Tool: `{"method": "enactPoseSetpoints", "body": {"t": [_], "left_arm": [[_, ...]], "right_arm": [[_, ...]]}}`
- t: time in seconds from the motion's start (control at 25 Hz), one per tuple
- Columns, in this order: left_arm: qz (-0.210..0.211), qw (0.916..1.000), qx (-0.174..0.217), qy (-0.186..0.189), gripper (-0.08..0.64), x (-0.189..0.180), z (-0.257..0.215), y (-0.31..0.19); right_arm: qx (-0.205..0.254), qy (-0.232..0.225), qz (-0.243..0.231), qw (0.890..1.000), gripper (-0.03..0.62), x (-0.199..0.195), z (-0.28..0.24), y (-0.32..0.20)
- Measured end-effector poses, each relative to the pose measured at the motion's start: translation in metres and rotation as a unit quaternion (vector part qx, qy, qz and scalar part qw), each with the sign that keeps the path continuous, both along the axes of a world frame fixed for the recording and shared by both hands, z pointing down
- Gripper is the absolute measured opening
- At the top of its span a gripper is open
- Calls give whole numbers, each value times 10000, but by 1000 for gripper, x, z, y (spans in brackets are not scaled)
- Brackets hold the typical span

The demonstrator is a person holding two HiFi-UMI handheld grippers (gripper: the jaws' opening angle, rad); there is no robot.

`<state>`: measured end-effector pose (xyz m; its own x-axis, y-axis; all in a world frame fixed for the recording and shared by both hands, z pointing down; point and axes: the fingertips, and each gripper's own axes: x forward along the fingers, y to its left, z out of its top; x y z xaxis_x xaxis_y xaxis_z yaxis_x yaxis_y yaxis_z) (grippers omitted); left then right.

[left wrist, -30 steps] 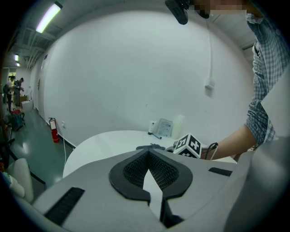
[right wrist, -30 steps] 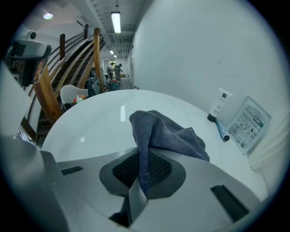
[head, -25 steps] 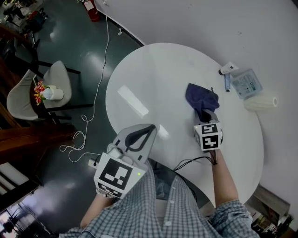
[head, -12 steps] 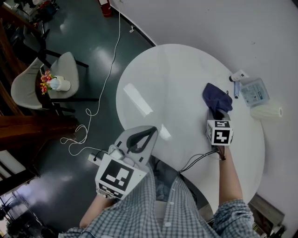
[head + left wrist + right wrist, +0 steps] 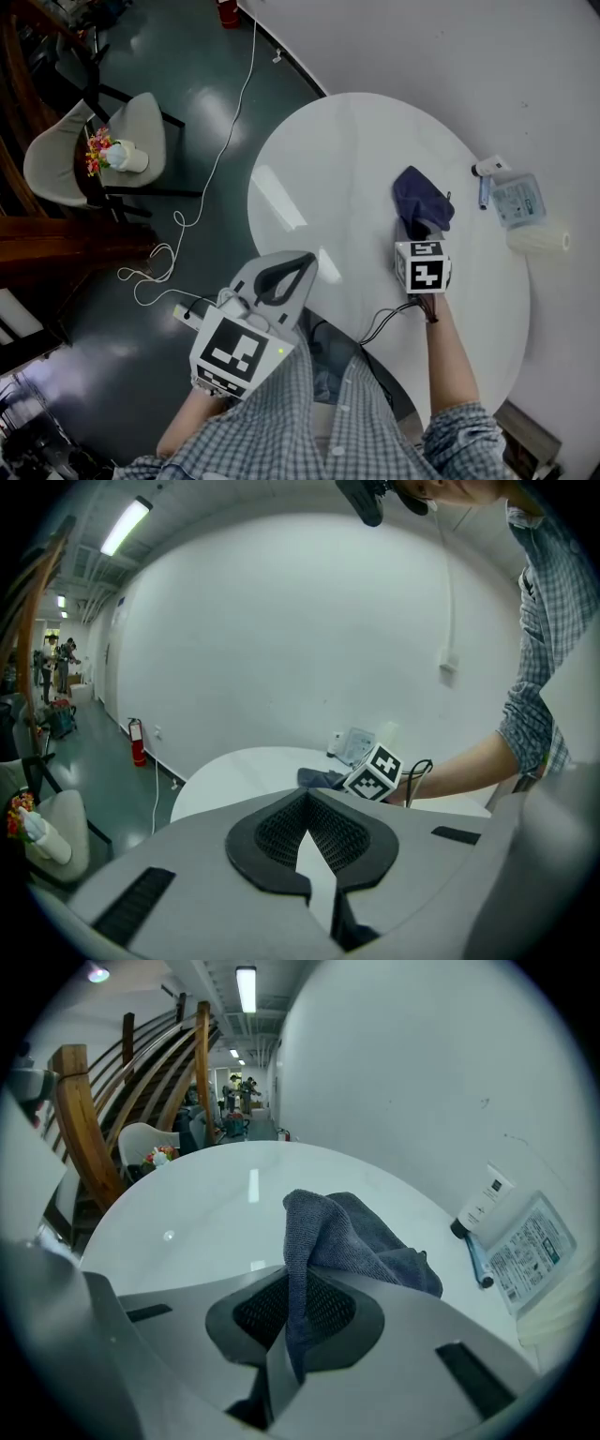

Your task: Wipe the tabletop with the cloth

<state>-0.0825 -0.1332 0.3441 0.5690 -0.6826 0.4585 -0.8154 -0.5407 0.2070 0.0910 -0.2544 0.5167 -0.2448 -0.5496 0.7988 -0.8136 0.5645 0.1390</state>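
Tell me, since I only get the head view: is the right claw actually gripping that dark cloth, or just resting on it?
Observer: Gripping. The right gripper view shows the right claw shut on a fold of the cloth.
Visitor: And the left claw?
Observer: In the left gripper view the left claw has its tips together with nothing between them.
Visitor: What's overhead?
Observer: A long ceiling light, lit, which your downward view misses.

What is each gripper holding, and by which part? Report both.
The right gripper pinches the blue cloth by a raised fold at its near edge; the rest lies on the table. The left gripper holds nothing.
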Motion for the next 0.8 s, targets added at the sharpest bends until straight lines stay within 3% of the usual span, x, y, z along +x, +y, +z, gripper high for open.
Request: {"method": "enactPoseSetpoints", "body": {"t": [0.4, 0.8], "left_arm": [[-120, 9999, 13, 11, 5, -16, 0, -12], [-314, 9994, -103, -39, 5, -29, 9, -26]], "right_arm": [[-23, -168, -1098, 9938, 23, -113, -1, -1], [-39, -278, -2226, 9745, 23, -213, -3, -10]]}}
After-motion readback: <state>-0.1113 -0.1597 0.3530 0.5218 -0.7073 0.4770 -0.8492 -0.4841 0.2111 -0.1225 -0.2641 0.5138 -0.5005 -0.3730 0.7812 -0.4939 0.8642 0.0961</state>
